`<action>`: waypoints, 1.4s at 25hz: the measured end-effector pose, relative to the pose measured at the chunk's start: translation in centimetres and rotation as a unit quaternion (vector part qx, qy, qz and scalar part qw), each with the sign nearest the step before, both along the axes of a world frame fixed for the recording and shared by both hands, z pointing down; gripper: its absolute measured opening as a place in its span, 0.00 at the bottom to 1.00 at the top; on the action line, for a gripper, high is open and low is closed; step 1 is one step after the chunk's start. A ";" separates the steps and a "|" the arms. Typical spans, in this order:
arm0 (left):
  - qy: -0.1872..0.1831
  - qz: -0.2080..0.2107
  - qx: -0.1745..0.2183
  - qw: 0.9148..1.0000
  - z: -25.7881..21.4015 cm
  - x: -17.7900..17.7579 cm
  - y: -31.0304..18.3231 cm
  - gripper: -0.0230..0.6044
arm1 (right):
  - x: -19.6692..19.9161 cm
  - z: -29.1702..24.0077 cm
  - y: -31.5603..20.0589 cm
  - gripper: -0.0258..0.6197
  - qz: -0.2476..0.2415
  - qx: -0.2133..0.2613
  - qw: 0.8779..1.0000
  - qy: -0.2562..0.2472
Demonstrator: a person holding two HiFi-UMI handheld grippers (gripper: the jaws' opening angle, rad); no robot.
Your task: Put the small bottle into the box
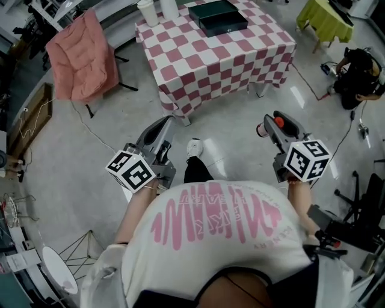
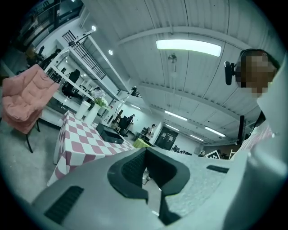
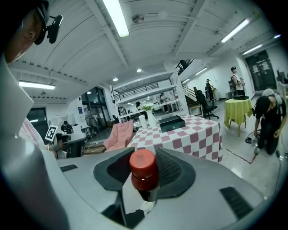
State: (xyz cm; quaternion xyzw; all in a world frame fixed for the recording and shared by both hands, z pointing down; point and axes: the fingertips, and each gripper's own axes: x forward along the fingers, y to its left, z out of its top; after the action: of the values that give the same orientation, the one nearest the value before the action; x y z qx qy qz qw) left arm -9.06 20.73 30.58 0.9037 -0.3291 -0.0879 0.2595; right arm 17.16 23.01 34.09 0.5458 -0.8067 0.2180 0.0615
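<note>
My right gripper (image 1: 281,125) is shut on a small bottle with a red cap (image 1: 278,122), held in front of my body over the floor. In the right gripper view the bottle (image 3: 144,170) stands upright between the dark pads (image 3: 173,168), cap on top. My left gripper (image 1: 161,133) is held out level on the other side, its jaws together with nothing between them (image 2: 150,175). The dark green box (image 1: 218,17) lies on the far part of the red-and-white checked table (image 1: 240,66), well ahead of both grippers. The same box (image 3: 171,122) shows in the right gripper view.
A pink padded chair (image 1: 84,57) stands left of the table. Two white containers (image 1: 147,12) sit beside the box. A yellow-green covered table (image 1: 328,18) and a crouching person (image 1: 361,75) are at the right. Cables run across the grey floor.
</note>
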 end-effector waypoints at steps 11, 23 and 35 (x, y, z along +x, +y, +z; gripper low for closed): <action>0.014 0.062 -0.005 0.998 1.3 0.3 -11.9 0.05 | -1.5 0.2 -9.0 0.26 0.052 0.005 0.999 -0.005; 0.018 0.091 0.000 0.996 0.8 -1.3 -23.7 0.05 | -5.3 -1.8 -20.2 0.26 0.065 0.017 0.998 0.014; -0.015 0.149 0.050 0.987 -3.4 -3.3 -32.1 0.05 | -7.9 -7.1 -26.3 0.26 0.103 0.063 0.992 0.039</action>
State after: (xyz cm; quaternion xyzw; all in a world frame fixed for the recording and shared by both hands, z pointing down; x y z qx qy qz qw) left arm -12.35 -11.39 27.19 0.9557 -0.1898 -0.0512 0.2190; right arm 9.21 -3.32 26.97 0.6368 -0.7554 0.1505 0.0353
